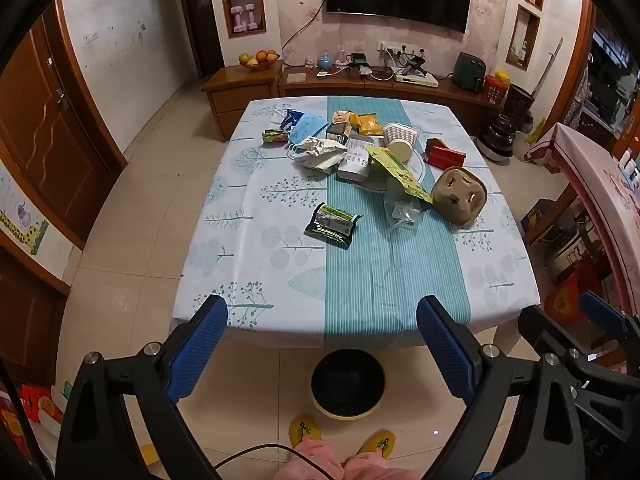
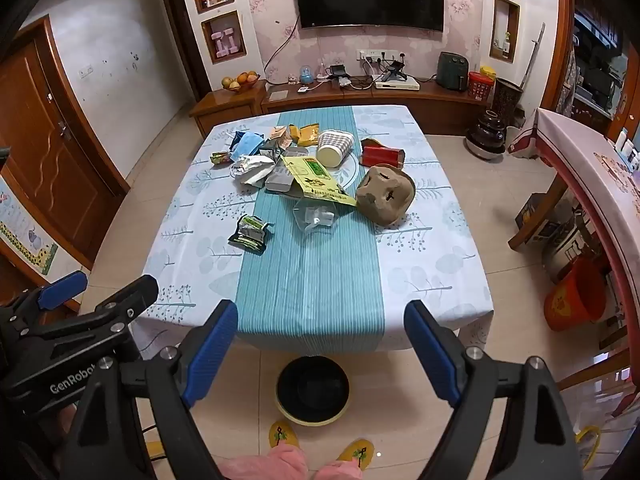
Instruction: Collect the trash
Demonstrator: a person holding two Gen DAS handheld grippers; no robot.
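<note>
Start of pickup, nothing grabbed yet.
Both hand-held grippers, left [image 1: 322, 322] and right [image 2: 320, 326], wide and empty; trash pile [image 1: 360, 156] on bench beyond bin [image 1: 347, 383]; next, reach green wrapper [image 1: 333, 225].

Lots you can't really make out here. The pile of trash [image 1: 352, 148] overlaps itself, so the white flat box [image 1: 354, 166] is half buried under the yellow-green packet [image 1: 400, 172], and print on every wrapper is too small to read. The clear plastic bit [image 2: 316, 216] is hard to identify. The bin [image 1: 347, 384] under the desk [image 1: 256, 280] has its far rim hidden by the cloth edge. The person's legs [image 2: 288, 464] are cut off at the bottom. The right gripper [image 1: 560, 340] is only partly seen at the left camera's edge.
</note>
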